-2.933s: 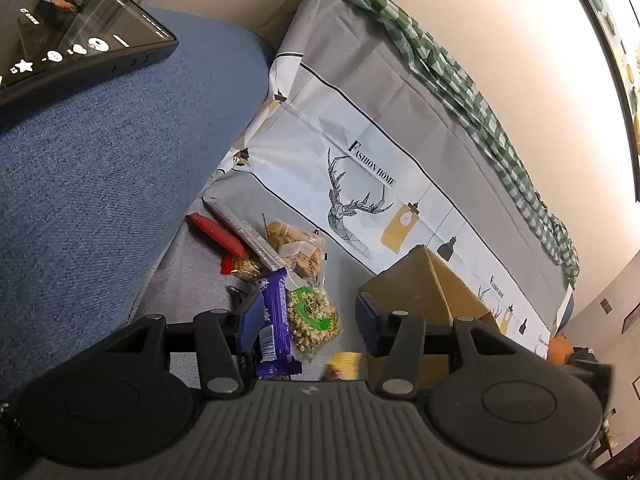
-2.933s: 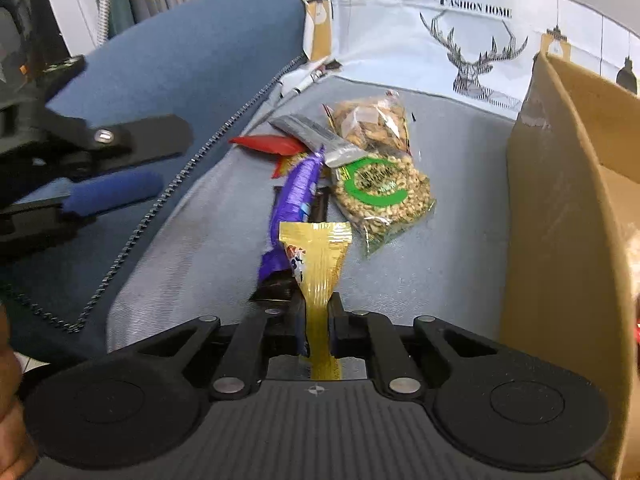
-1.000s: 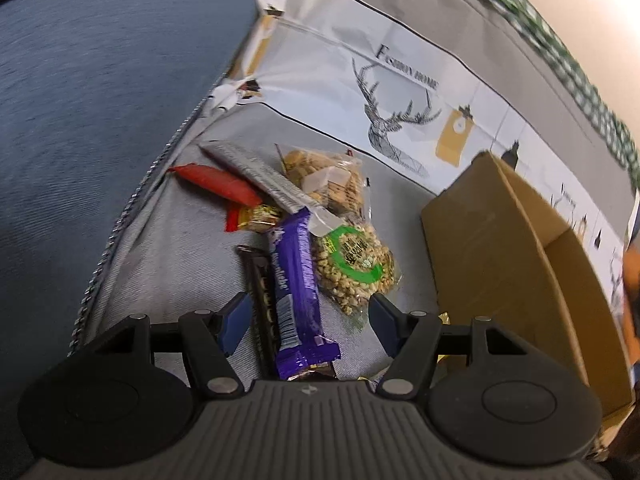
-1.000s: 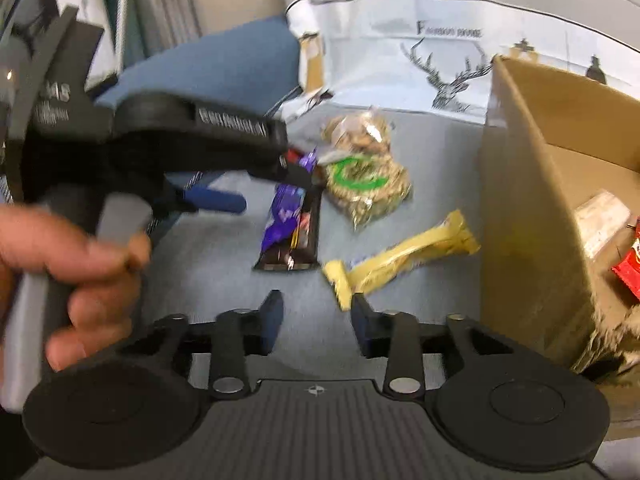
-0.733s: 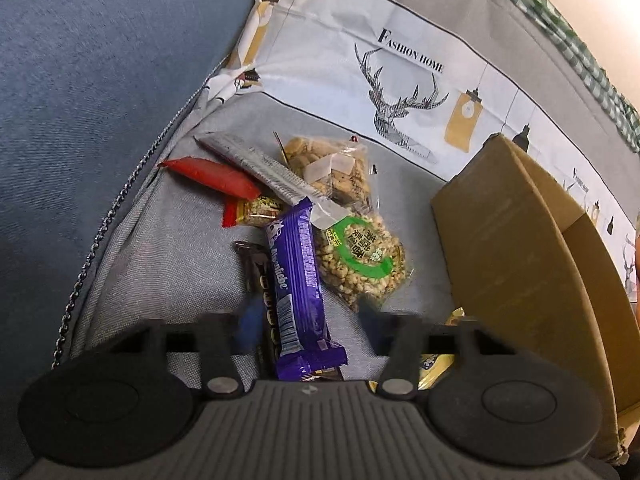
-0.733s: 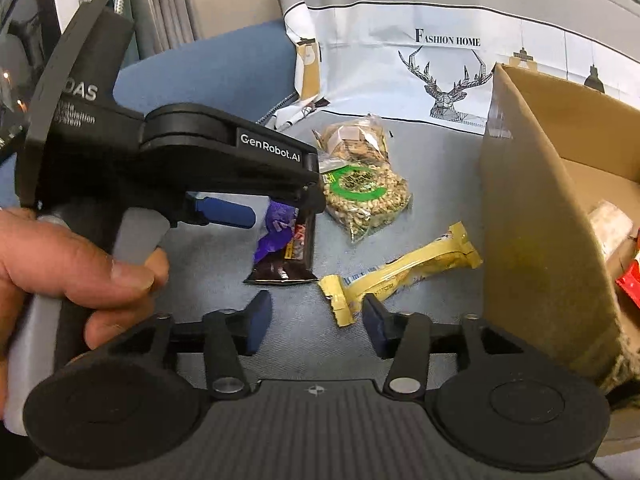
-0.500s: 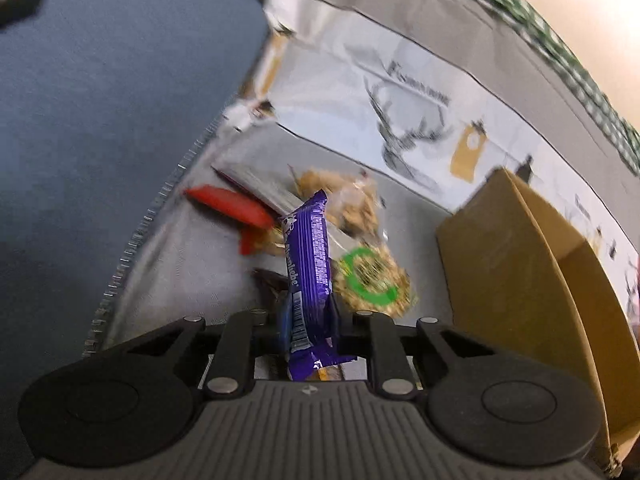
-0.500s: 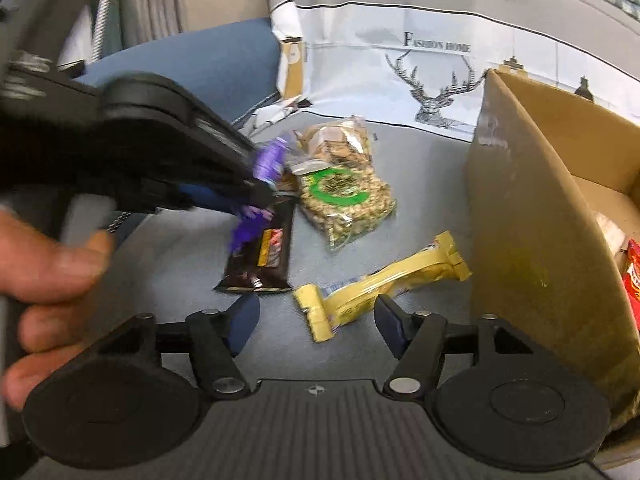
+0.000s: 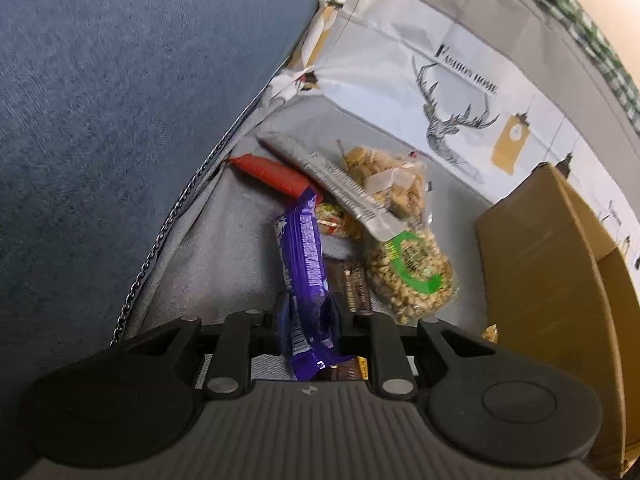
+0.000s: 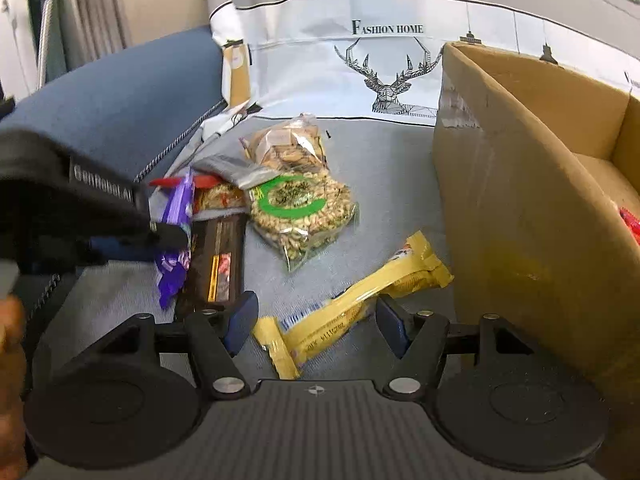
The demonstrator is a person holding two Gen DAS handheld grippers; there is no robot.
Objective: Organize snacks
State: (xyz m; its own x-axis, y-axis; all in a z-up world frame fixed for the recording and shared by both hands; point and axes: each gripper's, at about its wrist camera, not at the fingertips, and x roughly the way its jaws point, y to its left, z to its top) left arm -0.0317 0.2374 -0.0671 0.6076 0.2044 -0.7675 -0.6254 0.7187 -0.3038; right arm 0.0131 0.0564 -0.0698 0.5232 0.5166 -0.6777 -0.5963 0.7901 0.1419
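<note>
My left gripper is shut on a purple snack bar and holds it lifted above the grey cushion; the bar also shows in the right wrist view. My right gripper is open, its fingers on either side of a yellow snack bar lying on the cushion. A dark brown bar, a nut bag with a green ring, a cracker bag, a silver bar and a red packet lie in a pile. The cardboard box stands at the right.
The blue sofa arm rises on the left. A deer-print cover hangs behind the snacks. The box holds a red packet at its right edge. The left gripper's body fills the left of the right wrist view.
My right gripper let go of the yellow bar and opened wide around it. My left gripper closed on the purple bar and lifted it off the dark brown bar.
</note>
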